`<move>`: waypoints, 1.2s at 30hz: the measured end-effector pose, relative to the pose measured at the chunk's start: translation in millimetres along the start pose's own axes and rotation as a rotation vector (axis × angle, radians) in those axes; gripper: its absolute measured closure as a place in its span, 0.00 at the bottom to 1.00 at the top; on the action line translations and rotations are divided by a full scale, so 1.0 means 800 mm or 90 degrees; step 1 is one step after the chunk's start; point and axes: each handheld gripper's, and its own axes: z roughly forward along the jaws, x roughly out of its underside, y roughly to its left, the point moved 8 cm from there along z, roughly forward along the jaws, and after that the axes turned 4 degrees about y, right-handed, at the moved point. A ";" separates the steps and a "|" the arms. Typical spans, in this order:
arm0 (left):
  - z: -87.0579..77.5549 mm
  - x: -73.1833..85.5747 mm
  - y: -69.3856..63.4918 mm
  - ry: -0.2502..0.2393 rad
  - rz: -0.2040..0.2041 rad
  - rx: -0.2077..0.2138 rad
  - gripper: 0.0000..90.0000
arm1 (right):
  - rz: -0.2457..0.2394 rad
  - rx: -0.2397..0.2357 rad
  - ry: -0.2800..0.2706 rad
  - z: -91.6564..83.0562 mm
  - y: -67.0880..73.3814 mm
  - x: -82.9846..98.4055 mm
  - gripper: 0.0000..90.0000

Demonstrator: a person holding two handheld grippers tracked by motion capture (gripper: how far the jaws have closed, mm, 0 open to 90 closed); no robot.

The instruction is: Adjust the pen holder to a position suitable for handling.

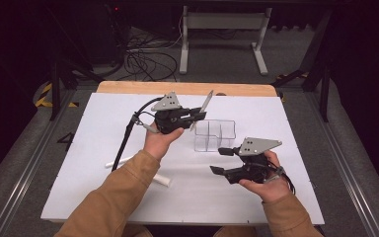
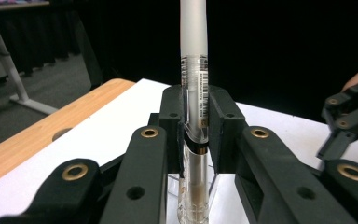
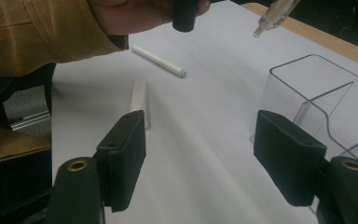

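My left gripper (image 1: 199,115) is raised over the far middle of the white table (image 1: 103,118), shut on a clear pen with a frosted cap (image 1: 207,101). In the left gripper view the pen (image 2: 194,70) stands upright between the pads of the left gripper (image 2: 196,126). Just right of and below it sits a clear plastic divided holder (image 1: 215,134). My right gripper (image 1: 220,160) hovers near the holder's front, open with nothing between its jaws. In the right gripper view the right gripper (image 3: 205,158) points across the table, with the holder (image 3: 317,102) on the right and the held pen's tip (image 3: 272,16) at the top.
Two white pens lie on the table at left: one (image 1: 120,161) farther left, one (image 1: 161,180) nearer the front, partly under the left sleeve. They are also in the right gripper view (image 3: 158,60) (image 3: 139,100). A wooden strip (image 1: 187,89) edges the far side.
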 end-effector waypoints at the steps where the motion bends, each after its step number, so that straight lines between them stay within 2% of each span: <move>1: 0.003 0.000 0.000 0.002 0.001 -0.001 0.87 | -0.002 -0.002 0.000 0.000 0.001 0.000 0.39; 15: 0.034 0.006 0.008 0.003 -0.001 -0.010 0.87 | -0.002 -0.004 0.002 0.001 0.001 0.001 0.39; 36: 0.043 0.021 0.014 0.032 -0.017 -0.007 0.86 | -0.002 -0.006 -0.002 0.000 0.002 0.001 0.39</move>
